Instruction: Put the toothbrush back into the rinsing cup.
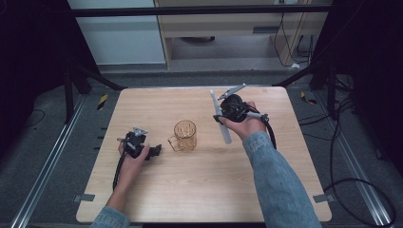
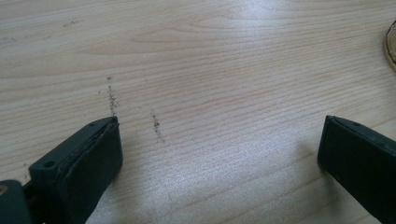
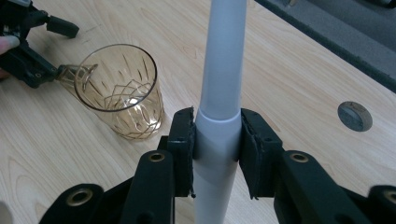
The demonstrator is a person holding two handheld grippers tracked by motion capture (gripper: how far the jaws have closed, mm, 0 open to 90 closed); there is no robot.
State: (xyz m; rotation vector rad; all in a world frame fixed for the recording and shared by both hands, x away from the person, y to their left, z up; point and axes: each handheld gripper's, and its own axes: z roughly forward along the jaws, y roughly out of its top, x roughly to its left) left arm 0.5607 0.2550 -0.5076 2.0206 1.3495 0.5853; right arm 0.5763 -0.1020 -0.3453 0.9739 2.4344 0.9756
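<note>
An amber cut-glass mug [image 1: 185,135] stands upright near the middle of the wooden table [image 1: 199,190], its handle toward the left. My right gripper [image 1: 221,115] hovers to the right of it, shut on a long white rod [image 1: 224,129]. The right gripper view shows both pads clamped on the white rod [image 3: 224,56], with the mug [image 3: 119,88] just to its left. My left gripper [image 1: 154,152] rests low on the table left of the mug, its jaws open over bare wood. One jaw tip lies close to the handle; whether it touches I cannot tell. The mug's rim [image 2: 391,46] edges in at the right.
A round grey plug [image 3: 355,115] sits in the tabletop near the far right edge. Black frame legs and cables [image 1: 351,190] lie on the floor around the table. The other hand with the left gripper [image 3: 28,46] shows beyond the mug.
</note>
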